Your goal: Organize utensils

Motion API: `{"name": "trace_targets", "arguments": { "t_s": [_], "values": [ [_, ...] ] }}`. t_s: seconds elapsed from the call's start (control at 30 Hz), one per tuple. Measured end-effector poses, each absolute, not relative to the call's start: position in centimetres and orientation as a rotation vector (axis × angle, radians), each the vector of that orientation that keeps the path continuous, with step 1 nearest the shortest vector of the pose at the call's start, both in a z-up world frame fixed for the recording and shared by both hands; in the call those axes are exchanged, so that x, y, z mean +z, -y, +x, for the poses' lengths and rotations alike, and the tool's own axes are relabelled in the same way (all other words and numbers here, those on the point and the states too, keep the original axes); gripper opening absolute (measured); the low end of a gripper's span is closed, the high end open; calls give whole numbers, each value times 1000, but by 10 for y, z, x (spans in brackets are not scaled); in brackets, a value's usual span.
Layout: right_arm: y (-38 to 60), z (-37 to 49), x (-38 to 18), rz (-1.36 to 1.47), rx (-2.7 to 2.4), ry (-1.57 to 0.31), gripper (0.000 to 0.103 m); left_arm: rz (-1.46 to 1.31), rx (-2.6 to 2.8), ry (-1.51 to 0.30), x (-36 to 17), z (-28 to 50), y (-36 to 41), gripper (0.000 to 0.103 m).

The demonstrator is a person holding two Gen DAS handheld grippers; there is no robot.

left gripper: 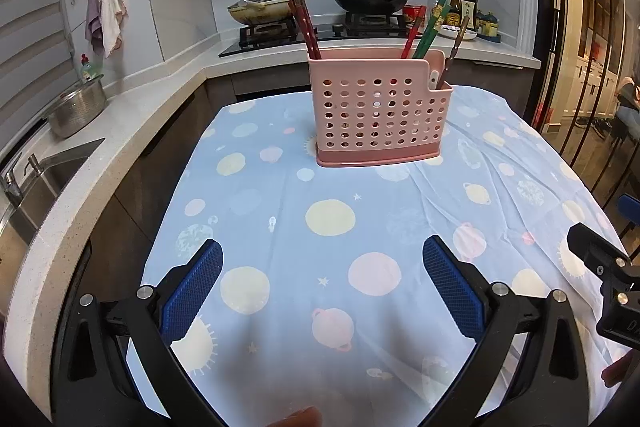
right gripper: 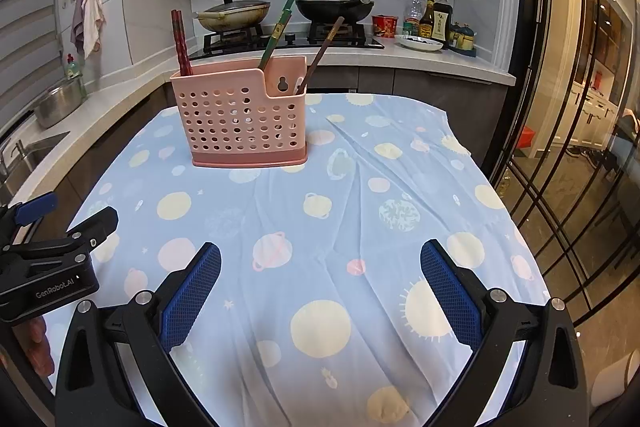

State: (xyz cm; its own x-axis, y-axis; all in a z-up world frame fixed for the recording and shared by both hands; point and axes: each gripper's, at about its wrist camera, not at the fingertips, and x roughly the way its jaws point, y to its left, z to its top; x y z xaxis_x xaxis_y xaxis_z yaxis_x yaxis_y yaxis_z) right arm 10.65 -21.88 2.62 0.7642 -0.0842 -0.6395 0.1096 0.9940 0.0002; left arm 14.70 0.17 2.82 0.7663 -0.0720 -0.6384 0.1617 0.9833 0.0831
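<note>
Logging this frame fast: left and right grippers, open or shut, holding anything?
Left gripper: open, holding nothing, above the tablecloth.
Right gripper: open, holding nothing, above the tablecloth.

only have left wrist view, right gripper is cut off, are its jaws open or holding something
Observer: The right gripper has its jaws wide open, nothing between them, above the pale blue planet-print cloth.
Operator: any loose utensils on that side
Observer: None shows on the cloth there.
Operator: my own gripper look ok from there
Observer: The left gripper shows at the left edge, jaws apart, a GenRobot.AI label on its body.
</note>
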Motion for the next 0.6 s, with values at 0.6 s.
{"name": "trace_targets", "arguments": {
  "t_s": [0.6],
  "values": [
    [221, 104, 24, 45, -112, -697, 96, 129, -123, -680, 29, 144, -3, 96]
  ]
}}
